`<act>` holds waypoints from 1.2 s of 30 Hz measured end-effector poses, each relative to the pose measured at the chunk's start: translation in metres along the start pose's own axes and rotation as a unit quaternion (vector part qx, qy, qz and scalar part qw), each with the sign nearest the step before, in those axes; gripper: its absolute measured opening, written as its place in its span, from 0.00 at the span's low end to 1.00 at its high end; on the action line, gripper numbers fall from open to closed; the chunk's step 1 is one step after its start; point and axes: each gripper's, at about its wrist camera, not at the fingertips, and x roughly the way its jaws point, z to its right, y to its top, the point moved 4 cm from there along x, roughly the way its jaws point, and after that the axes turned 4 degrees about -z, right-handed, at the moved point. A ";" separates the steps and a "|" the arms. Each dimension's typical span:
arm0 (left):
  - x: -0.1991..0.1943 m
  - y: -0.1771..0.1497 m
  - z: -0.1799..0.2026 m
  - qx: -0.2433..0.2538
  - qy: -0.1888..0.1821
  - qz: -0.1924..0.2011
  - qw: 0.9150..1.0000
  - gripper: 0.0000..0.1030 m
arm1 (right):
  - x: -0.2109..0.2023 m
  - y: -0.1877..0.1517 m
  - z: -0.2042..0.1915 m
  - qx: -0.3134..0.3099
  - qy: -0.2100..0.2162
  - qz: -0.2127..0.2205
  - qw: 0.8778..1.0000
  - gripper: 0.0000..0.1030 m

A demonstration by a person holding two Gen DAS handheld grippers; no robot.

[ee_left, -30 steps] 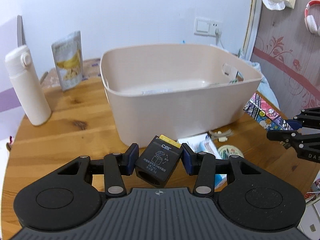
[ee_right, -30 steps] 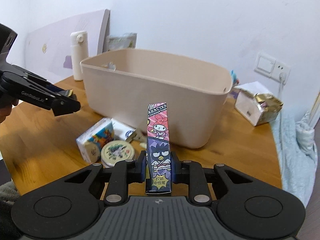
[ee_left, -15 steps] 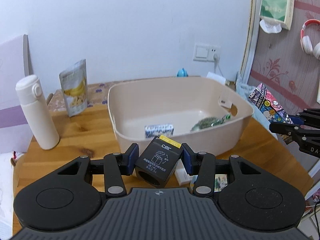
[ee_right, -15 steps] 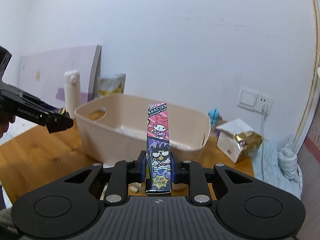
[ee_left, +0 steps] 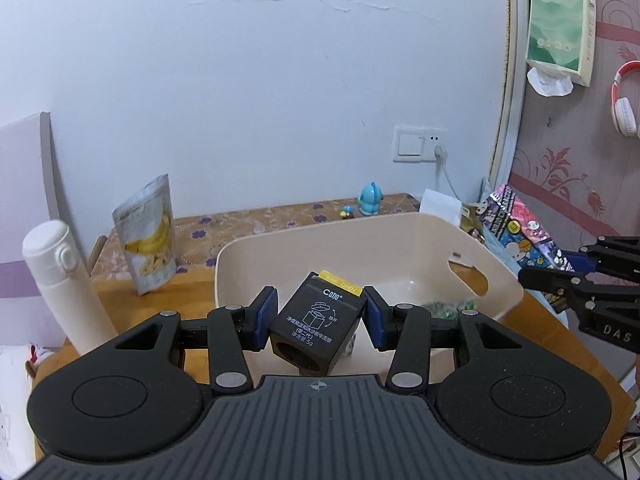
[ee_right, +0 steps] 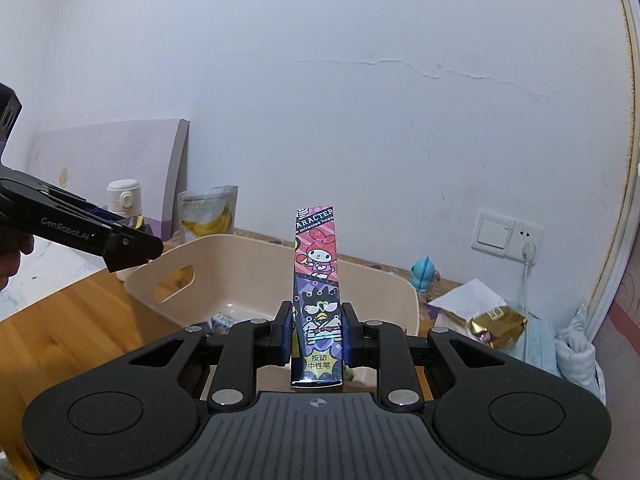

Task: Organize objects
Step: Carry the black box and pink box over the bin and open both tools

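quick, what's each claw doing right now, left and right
Left claw: closed on the small black box.
Right claw: closed on the tall cartoon pen box.

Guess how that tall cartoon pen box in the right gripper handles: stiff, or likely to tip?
The pen box looks like rigid printed carton, so probably stiff and light. The right gripper clamps only its lower end, so it may pivot. Glossy print could be slippery.

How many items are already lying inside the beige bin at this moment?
2 visible in the beige bin: a green-wrapped item by the handled end, and a blue-and-white packet on the floor. The grippers may hide more.
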 end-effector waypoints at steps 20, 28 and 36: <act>0.119 0.011 0.018 0.049 0.017 -0.098 0.994 0.46 | 0.081 0.013 0.017 0.031 -0.043 -0.079 0.995 0.22; 0.144 -0.007 0.017 0.050 0.015 -0.156 0.986 0.46 | 0.111 -0.001 0.015 0.041 -0.033 -0.143 0.988 0.22; 0.149 -0.013 0.015 0.050 0.016 -0.180 0.982 0.46 | 0.125 -0.012 0.011 0.048 -0.032 -0.186 0.981 0.25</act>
